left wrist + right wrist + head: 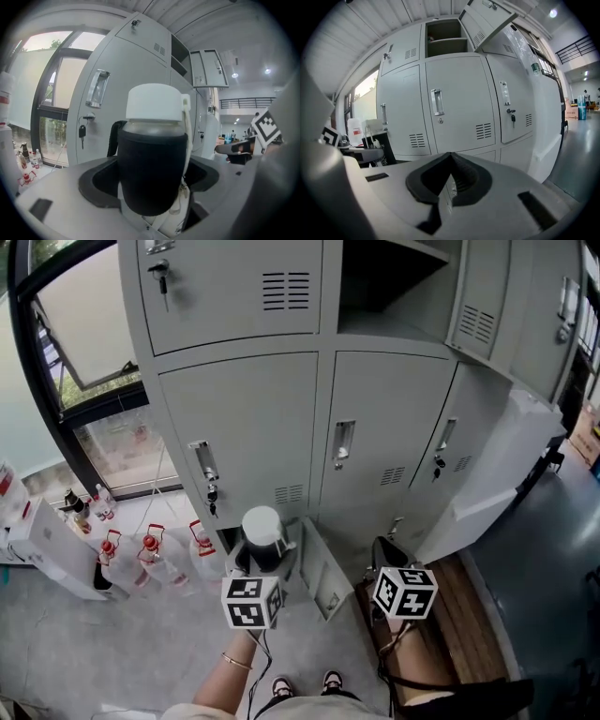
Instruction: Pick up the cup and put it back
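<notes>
Now | my left gripper (260, 566) is clamped on the one cup (262, 529), white lid up | my right gripper (386, 559) is closed, holding nothing | gray lockers (375, 427) stand ahead of both | three red-topped bottles (153, 557) sit left of my left gripper

cup (262, 532): frame centre, between the left gripper (263, 563) jaws, before the lockers (281, 418).
right gripper (387, 557): right of the cup, apart.
bottles (150, 554): lower left, on the floor (112, 643).
</notes>
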`<action>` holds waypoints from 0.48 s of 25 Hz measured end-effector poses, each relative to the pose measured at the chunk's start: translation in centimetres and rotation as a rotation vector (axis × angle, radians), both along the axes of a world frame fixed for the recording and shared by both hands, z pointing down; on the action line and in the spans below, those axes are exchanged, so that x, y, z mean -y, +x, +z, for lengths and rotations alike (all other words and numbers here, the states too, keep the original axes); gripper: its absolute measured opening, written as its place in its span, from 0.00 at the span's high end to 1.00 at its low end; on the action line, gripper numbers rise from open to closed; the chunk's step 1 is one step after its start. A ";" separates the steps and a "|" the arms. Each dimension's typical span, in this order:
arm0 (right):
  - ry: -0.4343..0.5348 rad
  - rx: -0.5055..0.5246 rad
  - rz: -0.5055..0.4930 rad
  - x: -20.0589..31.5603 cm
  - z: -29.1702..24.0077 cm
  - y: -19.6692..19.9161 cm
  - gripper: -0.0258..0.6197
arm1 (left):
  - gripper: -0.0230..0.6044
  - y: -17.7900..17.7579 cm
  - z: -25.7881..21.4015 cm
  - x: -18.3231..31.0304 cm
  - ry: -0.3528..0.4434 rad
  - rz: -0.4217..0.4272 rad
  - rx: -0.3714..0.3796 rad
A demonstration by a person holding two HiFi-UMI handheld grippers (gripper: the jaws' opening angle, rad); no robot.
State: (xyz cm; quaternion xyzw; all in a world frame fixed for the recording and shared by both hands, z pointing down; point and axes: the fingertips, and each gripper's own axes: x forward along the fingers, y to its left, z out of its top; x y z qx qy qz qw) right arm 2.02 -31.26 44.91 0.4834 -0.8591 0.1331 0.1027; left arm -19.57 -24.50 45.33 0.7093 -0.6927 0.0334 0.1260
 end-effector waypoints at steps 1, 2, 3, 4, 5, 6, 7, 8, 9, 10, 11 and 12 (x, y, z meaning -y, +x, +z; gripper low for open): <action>0.007 0.001 -0.001 0.1 -0.4 0.1 0.97 | 0.35 0.0 -0.8 0.1 0.005 -0.003 0.001; 0.014 0.002 0.000 0.2 -0.8 0.1 0.97 | 0.35 0.1 -1.7 0.2 0.011 -0.007 0.002; 0.024 0.002 0.002 0.3 -1.2 0.2 0.97 | 0.35 0.1 -2.5 0.4 0.016 -0.010 0.004; 0.037 0.001 0.005 0.6 -1.6 0.3 0.97 | 0.35 0.2 -3.3 0.6 0.022 -0.013 0.006; 0.051 0.000 0.009 0.8 -2.1 0.3 0.97 | 0.35 0.3 -4.1 0.8 0.029 -0.015 0.010; 0.065 0.000 0.012 1.0 -2.6 0.3 0.97 | 0.35 0.4 -4.8 1.0 0.036 -0.015 0.017; 0.077 0.002 0.014 1.2 -3.1 0.3 0.97 | 0.35 0.6 -5.4 1.1 0.043 -0.013 0.025; 0.085 0.003 0.015 1.3 -3.5 0.3 0.97 | 0.35 0.8 -5.8 1.2 0.048 -0.010 0.033; 0.090 0.002 0.015 1.2 -3.7 0.3 0.97 | 0.35 1.0 -6.1 1.1 0.051 -0.006 0.038; 0.092 -0.001 0.015 1.2 -3.7 0.3 0.97 | 0.35 1.2 -6.2 1.0 0.051 -0.002 0.041; 0.094 -0.006 0.015 1.1 -3.8 0.3 0.97 | 0.35 1.4 -6.2 0.9 0.050 0.001 0.043; 0.095 -0.010 0.015 1.1 -3.8 0.3 0.97 | 0.35 1.5 -6.1 0.8 0.049 0.003 0.044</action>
